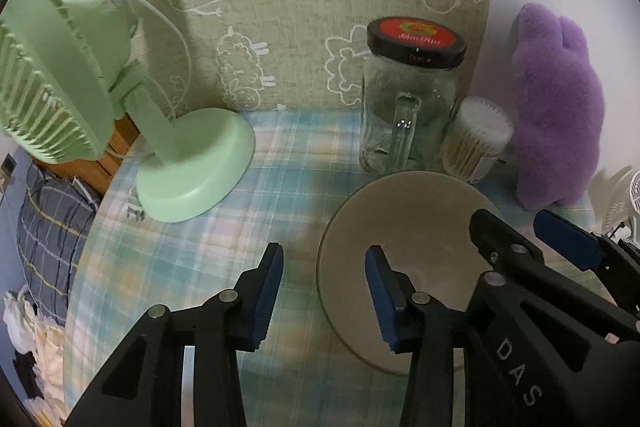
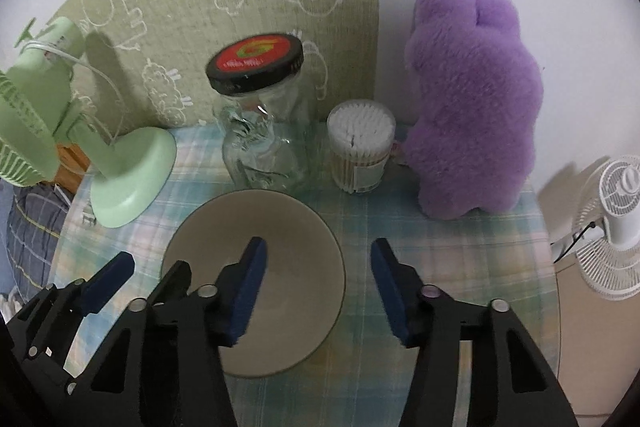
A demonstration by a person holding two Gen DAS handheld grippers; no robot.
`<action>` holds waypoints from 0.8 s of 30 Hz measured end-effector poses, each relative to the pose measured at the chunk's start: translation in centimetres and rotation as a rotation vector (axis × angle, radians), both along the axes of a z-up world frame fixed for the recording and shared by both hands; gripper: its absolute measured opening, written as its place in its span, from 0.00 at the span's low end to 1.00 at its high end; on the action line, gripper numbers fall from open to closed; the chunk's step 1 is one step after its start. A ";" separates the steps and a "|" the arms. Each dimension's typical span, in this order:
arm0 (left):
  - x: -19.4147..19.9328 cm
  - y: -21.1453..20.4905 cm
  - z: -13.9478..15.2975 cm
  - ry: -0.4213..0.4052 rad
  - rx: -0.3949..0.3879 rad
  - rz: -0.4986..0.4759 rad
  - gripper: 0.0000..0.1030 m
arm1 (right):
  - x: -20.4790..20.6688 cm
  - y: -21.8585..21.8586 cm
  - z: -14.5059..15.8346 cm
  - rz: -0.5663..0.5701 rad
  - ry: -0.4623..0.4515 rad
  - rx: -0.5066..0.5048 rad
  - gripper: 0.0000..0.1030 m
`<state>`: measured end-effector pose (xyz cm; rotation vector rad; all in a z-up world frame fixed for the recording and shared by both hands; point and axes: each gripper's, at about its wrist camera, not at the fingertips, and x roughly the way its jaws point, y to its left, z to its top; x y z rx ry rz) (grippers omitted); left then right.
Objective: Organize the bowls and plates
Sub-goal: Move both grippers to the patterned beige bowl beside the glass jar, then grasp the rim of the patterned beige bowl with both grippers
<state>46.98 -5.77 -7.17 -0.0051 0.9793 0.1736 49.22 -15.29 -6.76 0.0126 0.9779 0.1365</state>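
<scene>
A beige bowl (image 1: 412,227) sits on the plaid tablecloth; it also shows in the right wrist view (image 2: 288,227). My left gripper (image 1: 324,291) is open, its jaws straddling the bowl's left rim, one finger inside and one outside. My right gripper (image 2: 316,287) is open, straddling the bowl's right rim the same way. Each gripper shows in the other's view: the right gripper (image 1: 524,239) over the bowl's right side, the left gripper (image 2: 148,275) at its left side. Whether the pads touch the rim is unclear.
A glass jar (image 2: 264,131) with a black lid, a tub of cotton swabs (image 2: 360,151) and a purple plush toy (image 2: 472,107) stand behind the bowl. A green desk fan (image 1: 120,99) stands left. A white fan (image 2: 616,223) stands beyond the table's right edge.
</scene>
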 end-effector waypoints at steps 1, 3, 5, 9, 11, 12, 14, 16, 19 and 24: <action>0.3 0.0 -0.4 0.004 0.000 -0.002 0.41 | 0.3 0.0 -0.3 -0.004 0.005 -0.001 0.48; 0.6 0.2 -1.1 0.013 0.000 -0.006 0.39 | 0.7 -0.1 -0.9 -0.010 0.011 -0.007 0.44; 0.8 0.3 -1.6 0.024 -0.001 -0.006 0.36 | 1.1 -0.2 -1.6 -0.013 0.022 -0.009 0.40; 0.9 0.6 -2.4 0.036 -0.016 0.002 0.24 | 1.6 -0.1 -2.8 -0.009 0.046 0.000 0.26; 1.0 0.5 -2.7 0.039 -0.036 -0.001 0.18 | 1.5 -0.1 -2.9 -0.017 0.037 -0.012 0.24; 1.0 0.5 -2.8 0.040 -0.033 0.001 0.17 | 1.5 -0.1 -3.0 -0.018 0.032 -0.015 0.23; 1.1 0.3 -2.9 0.037 -0.020 0.004 0.15 | 1.6 -0.1 -2.9 -0.021 0.024 -0.026 0.19; 1.2 0.3 -2.9 0.036 -0.019 0.005 0.15 | 1.6 -0.2 -3.0 -0.019 0.018 -0.028 0.19; 1.2 0.4 -2.9 0.047 -0.030 0.014 0.15 | 1.7 -0.2 -3.0 -0.016 0.022 -0.030 0.19; 0.9 0.2 -2.7 0.052 -0.012 -0.004 0.15 | 1.6 -0.1 -3.1 -0.023 0.044 -0.024 0.19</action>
